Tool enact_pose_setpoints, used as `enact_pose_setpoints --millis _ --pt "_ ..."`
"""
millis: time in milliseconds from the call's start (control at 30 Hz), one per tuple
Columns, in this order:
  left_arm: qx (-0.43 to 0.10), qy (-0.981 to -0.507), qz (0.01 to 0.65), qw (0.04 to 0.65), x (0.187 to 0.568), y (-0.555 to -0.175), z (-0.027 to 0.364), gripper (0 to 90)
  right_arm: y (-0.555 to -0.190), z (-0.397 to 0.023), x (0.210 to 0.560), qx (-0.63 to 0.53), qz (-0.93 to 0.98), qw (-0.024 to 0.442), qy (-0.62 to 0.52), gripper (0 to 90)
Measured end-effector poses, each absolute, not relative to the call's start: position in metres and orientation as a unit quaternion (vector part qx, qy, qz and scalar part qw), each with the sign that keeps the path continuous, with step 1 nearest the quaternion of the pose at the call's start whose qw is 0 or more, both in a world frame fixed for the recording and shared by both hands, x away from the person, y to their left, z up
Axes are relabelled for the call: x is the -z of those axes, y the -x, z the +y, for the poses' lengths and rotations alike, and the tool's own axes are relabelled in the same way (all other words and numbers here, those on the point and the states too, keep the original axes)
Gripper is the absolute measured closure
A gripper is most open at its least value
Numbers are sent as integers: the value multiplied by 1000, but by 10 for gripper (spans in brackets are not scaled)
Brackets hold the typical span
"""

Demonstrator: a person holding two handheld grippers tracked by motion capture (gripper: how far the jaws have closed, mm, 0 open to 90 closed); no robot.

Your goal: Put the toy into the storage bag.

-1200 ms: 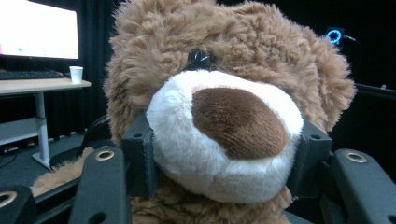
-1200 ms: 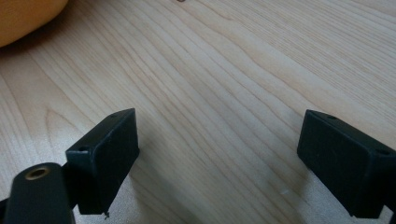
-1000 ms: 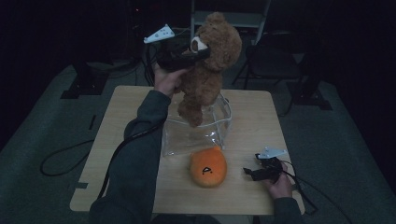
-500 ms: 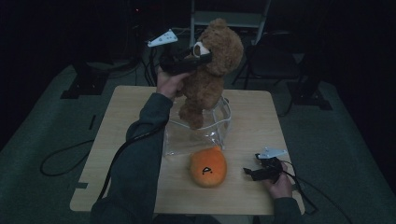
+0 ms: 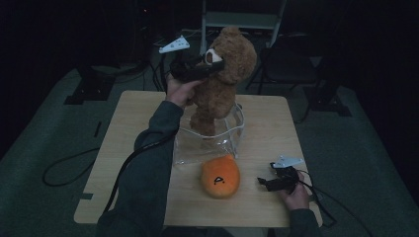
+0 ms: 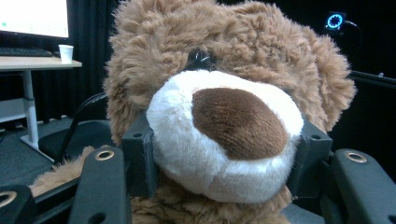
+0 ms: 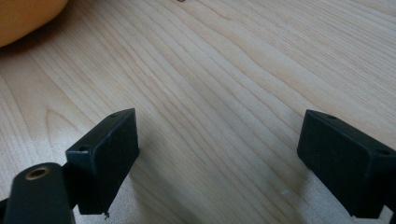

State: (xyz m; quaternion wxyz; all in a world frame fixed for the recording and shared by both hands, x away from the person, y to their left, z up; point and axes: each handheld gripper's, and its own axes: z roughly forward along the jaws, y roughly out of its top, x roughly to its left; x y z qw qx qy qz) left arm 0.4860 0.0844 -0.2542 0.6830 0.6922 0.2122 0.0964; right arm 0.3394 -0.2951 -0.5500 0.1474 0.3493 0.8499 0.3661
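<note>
The left gripper's [image 5: 211, 69] fingers [image 6: 140, 161] clamp the white muzzle of the fuzzy brown plush teddy bear [image 5: 222, 81], dangling it feet-first over the clear, crinkly plastic bin [image 5: 237, 129]. Best bet: lower straight down, since soft fur slips. The right gripper [image 5: 264, 182] rests spread open on the pale wood tabletop [image 5: 267, 123] near the round orange plush toy [image 5: 220, 177].
</note>
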Motion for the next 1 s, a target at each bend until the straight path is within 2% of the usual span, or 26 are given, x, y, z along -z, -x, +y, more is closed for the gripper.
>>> enact_pose_setpoints --millis 1000 --pt "-79 -702 211 676 264 -491 70 404 -339 -295 550 -366 850 147 -349 119"
